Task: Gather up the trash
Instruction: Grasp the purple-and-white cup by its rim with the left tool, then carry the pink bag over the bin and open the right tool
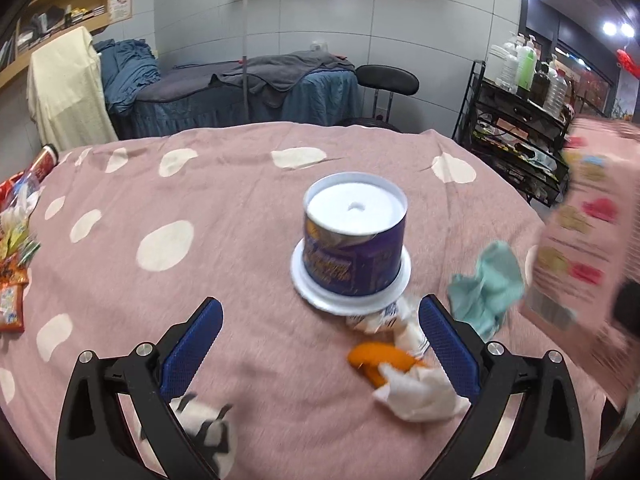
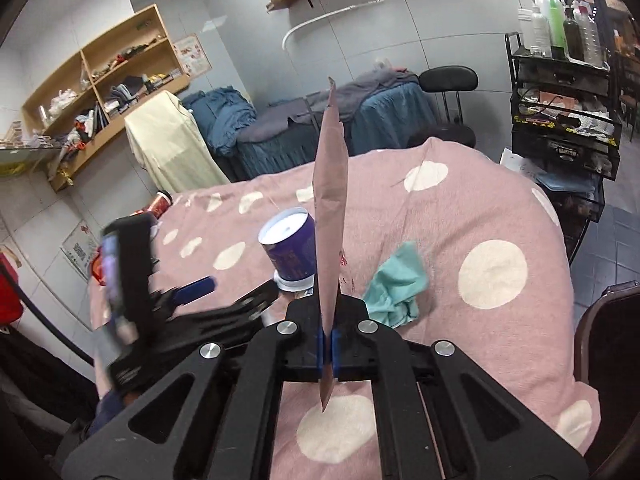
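My left gripper (image 1: 320,316) is open and empty above the pink spotted tablecloth (image 1: 224,264). Between and near its fingers lie an orange peel (image 1: 376,358), a crumpled white tissue (image 1: 420,396) and a crumpled wrapper (image 1: 380,318). A black-and-white scrap (image 1: 204,420) lies under the left finger. An upside-down purple cup (image 1: 354,240) stands ahead; it also shows in the right wrist view (image 2: 292,246). A crumpled teal tissue (image 1: 486,284) lies to the right. My right gripper (image 2: 328,346) is shut on a flat pink paper bag (image 2: 330,216), held upright on edge; it appears blurred in the left wrist view (image 1: 588,240).
Snack wrappers (image 1: 12,248) and a red can (image 1: 44,162) lie at the table's left edge. A black cart with bottles (image 1: 524,112) stands at the right, a black stool (image 1: 386,80) and a massage bed (image 1: 240,88) behind. The left gripper (image 2: 192,292) shows in the right wrist view.
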Tool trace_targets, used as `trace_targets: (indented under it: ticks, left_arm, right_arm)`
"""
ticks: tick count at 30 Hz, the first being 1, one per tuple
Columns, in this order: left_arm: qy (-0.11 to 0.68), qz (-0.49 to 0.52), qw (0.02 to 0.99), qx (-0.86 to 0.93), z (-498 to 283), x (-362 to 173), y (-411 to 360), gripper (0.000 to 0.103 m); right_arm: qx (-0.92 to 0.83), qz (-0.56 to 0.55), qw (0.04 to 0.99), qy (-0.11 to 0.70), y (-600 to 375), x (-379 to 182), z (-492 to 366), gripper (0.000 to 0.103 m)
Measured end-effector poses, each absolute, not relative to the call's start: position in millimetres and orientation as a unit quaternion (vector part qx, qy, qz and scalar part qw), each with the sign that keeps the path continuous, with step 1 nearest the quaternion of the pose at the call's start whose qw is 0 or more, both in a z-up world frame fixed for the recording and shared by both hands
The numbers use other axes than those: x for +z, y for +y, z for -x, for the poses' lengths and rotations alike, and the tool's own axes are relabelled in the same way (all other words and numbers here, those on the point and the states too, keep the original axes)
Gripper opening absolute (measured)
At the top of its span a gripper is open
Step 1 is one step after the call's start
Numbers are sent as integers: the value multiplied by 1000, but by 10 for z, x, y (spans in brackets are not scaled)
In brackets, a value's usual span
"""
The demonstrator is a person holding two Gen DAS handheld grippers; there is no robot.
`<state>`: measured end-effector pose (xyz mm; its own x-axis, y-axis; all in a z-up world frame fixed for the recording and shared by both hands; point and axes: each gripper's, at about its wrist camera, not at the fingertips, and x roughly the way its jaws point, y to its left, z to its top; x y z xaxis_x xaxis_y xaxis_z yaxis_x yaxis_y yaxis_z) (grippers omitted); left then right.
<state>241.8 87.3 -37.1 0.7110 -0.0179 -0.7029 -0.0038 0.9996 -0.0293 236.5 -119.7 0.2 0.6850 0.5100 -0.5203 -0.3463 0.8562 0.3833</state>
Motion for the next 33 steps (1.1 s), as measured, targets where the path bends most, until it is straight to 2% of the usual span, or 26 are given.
trace_targets:
  ticks: [10, 12, 13, 21, 33]
  left_arm:
    - [384, -1, 923, 10, -2873, -419, 659, 96]
    - [388, 8, 921, 13, -2903, -445, 665, 81]
    - [394, 14, 919, 12, -2917, -463, 670, 70]
    - [366, 58, 929, 1, -2648, -279, 771, 70]
    - [271, 32, 960, -69, -1537, 311, 451, 70]
  right_arm:
    - [207, -125, 923, 299, -1654, 62, -1946, 4]
    - [201, -130, 924, 299, -1754, 42, -1918, 4]
    - [195, -130, 925, 298, -1809, 30, -1893, 4]
    - [181, -149, 926, 296, -2020, -74, -1814, 4]
    - [137, -149, 938, 281, -2387, -132, -1640, 4]
